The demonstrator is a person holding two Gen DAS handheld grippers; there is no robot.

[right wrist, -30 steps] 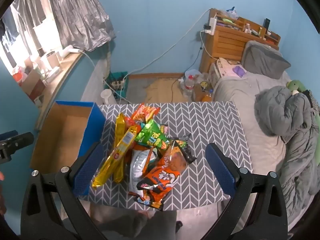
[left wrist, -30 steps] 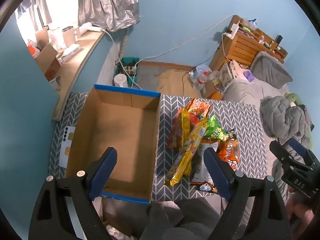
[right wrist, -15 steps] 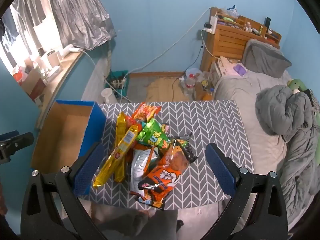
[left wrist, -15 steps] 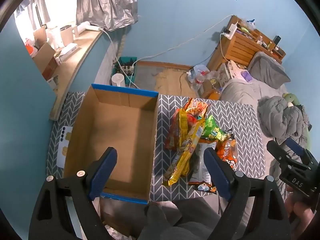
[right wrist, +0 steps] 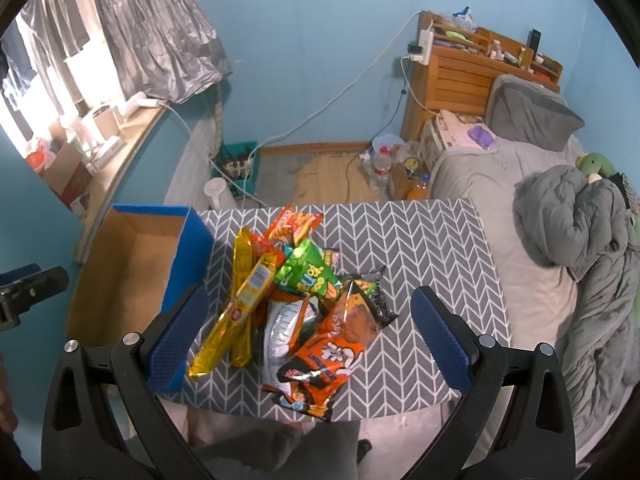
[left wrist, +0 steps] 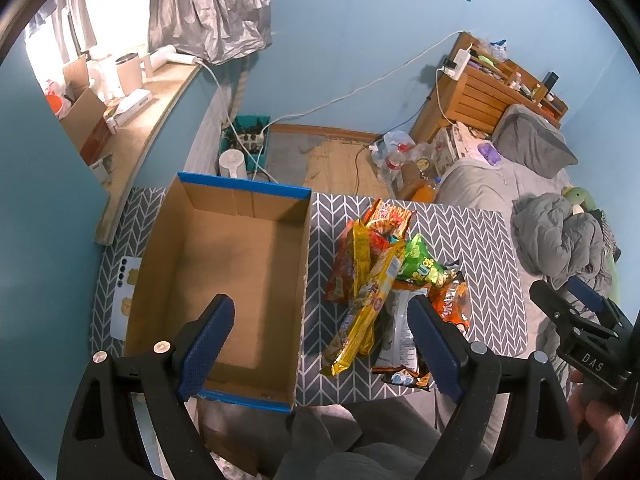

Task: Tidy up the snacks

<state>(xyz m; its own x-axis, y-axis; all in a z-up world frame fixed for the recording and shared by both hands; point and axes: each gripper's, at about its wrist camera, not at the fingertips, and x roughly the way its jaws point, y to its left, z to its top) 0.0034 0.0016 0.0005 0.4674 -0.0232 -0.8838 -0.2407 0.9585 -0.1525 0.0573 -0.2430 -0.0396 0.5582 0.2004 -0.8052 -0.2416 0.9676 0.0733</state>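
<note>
Evidently hovering high, both empty: left gripper (left wrist: 320, 336) spread wide over cardboard box (left wrist: 224, 280) at frame centre-left, right gripper (right wrist: 308, 336) equally wide above snack pile (right wrist: 296, 300) mid-frame. Lying heaped on table (right wrist: 420, 248) just beside the bare box, likely awaiting transfer.

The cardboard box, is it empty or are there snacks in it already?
Empty. The cardboard box shows only its bare brown floor, and the snack bags lie piled on the table beside it.
</note>
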